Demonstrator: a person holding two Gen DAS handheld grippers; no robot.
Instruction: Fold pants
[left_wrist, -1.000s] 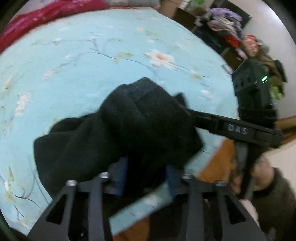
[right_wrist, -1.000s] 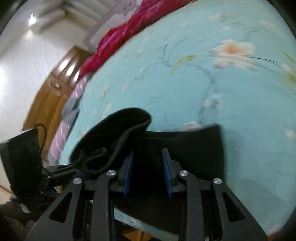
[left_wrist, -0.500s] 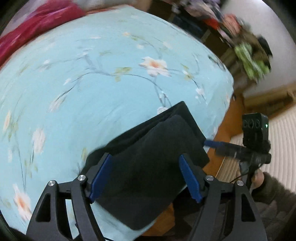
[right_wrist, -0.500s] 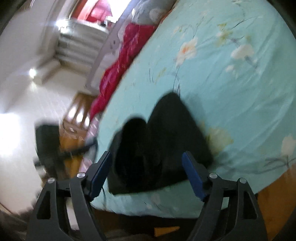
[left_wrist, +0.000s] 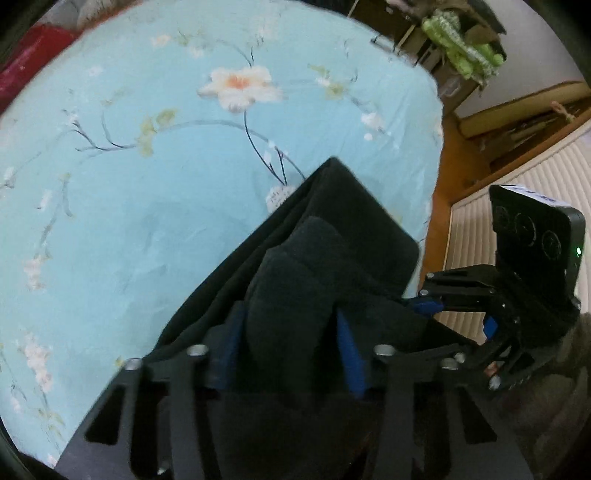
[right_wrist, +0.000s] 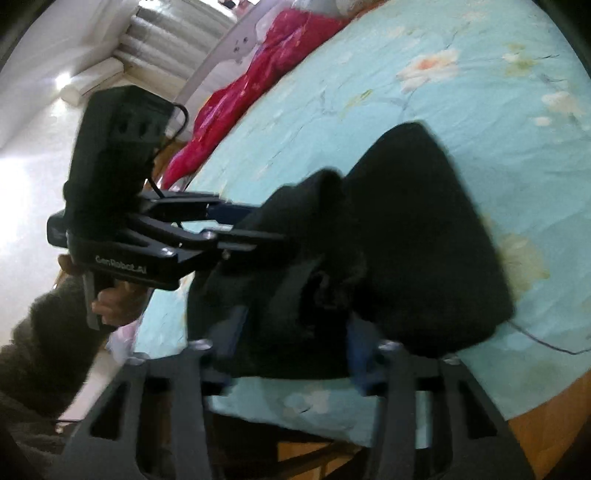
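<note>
- Light blue floral bedsheet (left_wrist: 147, 206) spread across the bed, filling most of both views.
- Red quilt (right_wrist: 255, 85) bunched along the far edge of the bed.
- Black pants (left_wrist: 332, 258), folded into a thick bundle, lying on the sheet at the near edge of the bed, by the corner.
- Left gripper (left_wrist: 288, 332) at the near end of the bundle, blue pads clamped on a raised fold of the black fabric.
- Right gripper (right_wrist: 295, 332) at the bundle's other near edge, fingers likewise closed on a bunched fold of the pants.
- Green plush items (left_wrist: 461, 40) piled on furniture beyond the bed.
</note>
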